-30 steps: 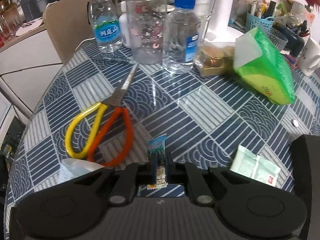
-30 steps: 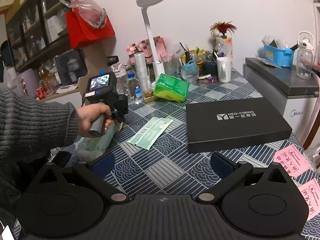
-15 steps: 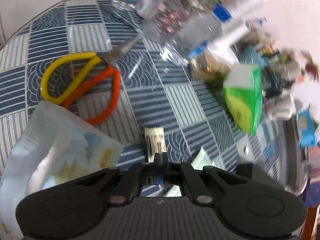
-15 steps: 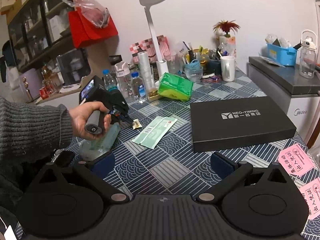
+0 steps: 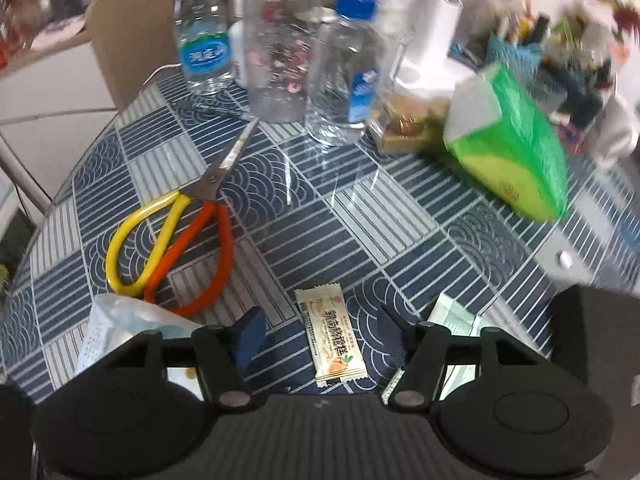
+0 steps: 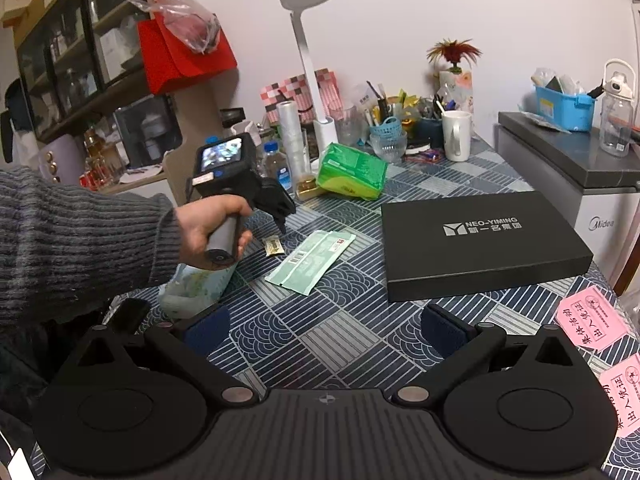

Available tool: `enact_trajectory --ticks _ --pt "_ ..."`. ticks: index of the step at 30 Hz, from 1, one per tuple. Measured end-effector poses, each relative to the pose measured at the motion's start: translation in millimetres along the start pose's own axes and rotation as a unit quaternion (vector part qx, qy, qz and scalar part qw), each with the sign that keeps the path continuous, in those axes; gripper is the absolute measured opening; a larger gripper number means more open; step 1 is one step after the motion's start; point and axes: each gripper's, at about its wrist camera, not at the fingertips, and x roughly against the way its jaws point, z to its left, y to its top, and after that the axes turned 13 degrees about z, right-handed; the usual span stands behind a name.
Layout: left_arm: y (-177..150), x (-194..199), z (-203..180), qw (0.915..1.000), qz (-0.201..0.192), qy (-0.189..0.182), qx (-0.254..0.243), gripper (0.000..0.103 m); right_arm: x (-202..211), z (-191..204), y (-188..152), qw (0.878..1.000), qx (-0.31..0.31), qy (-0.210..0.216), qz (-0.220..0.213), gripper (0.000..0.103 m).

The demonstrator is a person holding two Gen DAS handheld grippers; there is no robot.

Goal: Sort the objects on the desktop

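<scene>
**A:** so where's the candy packet [image 5: 331, 339] at? is it in the left gripper [image 5: 320, 334] or not?

**B:** nope, lying flat on the desk [image 5: 372, 216], between the jaws but touching neither one. They've just been opening and stand well apart now.

**A:** and the right gripper [image 6: 325, 330]?

**B:** jaws wide apart too, nothing in them, hovering over bare desk near the black box [image 6: 480, 242].

**A:** what's around the packet?

**B:** scissors [image 5: 176, 236] with yellow and orange handles to its left, a pale green sachet [image 5: 454, 322] just right of it, and a soft tissue pack [image 5: 120, 328] down by the left jaw. Water bottles [image 5: 342, 70] and a green bag [image 5: 516, 156] sit well back.
</scene>
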Motion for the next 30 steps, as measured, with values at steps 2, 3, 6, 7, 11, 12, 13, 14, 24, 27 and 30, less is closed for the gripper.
enact_trajectory --ticks 2,3,6,7,11,12,13,14,24,27,30 --pt "-2.0 -4.8 -4.7 1.0000 0.006 0.005 -0.003 0.069 -0.5 -2.1 0.3 1.000 -0.002 -0.002 0.000 0.103" --pt "-3.3 -7.6 -6.6 0.9999 0.010 0.006 -0.004 0.066 -0.7 -2.9 0.4 1.000 -0.003 -0.003 0.000 0.103" --pt "-6.5 -16.7 -7.5 0.9997 0.018 0.016 -0.002 0.056 -1.2 -6.8 -0.1 1.000 -0.008 -0.004 0.001 0.103" --pt "-8.1 -17.6 -8.4 0.9997 0.011 0.021 -0.002 0.053 -1.4 -7.7 -0.3 1.000 -0.010 -0.004 0.001 0.103" --pt "-11.1 -18.5 -8.7 0.9996 -0.004 0.024 -0.011 0.033 -1.6 -8.4 -0.6 1.000 -0.011 -0.003 0.002 0.103" --pt "-10.7 -18.2 -7.8 0.9997 -0.006 0.021 -0.013 0.031 -1.4 -8.1 -0.5 1.000 -0.010 -0.003 0.002 0.103" --pt "-10.7 -17.7 -6.8 0.9998 -0.006 0.018 -0.012 0.030 -0.7 -7.5 -0.4 1.000 -0.009 -0.003 0.001 0.103" --pt "-10.7 -17.2 -5.8 0.9998 -0.006 0.015 -0.010 0.029 0.0 -6.8 -0.4 1.000 -0.007 -0.002 0.000 0.103" --pt "-26.8 10.1 -2.1 0.9995 -0.014 0.014 -0.023 0.028 12.4 -4.1 0.9 1.000 -0.003 -0.011 -0.004 0.103" --pt "-39.0 26.7 -4.3 0.9987 -0.020 0.017 -0.044 0.028 21.8 1.8 1.0 1.000 0.008 -0.017 -0.007 0.103" --pt "-55.2 43.7 0.1 0.9989 -0.016 0.014 -0.041 0.028 32.3 8.8 -0.5 0.999 0.021 -0.025 -0.009 0.103"
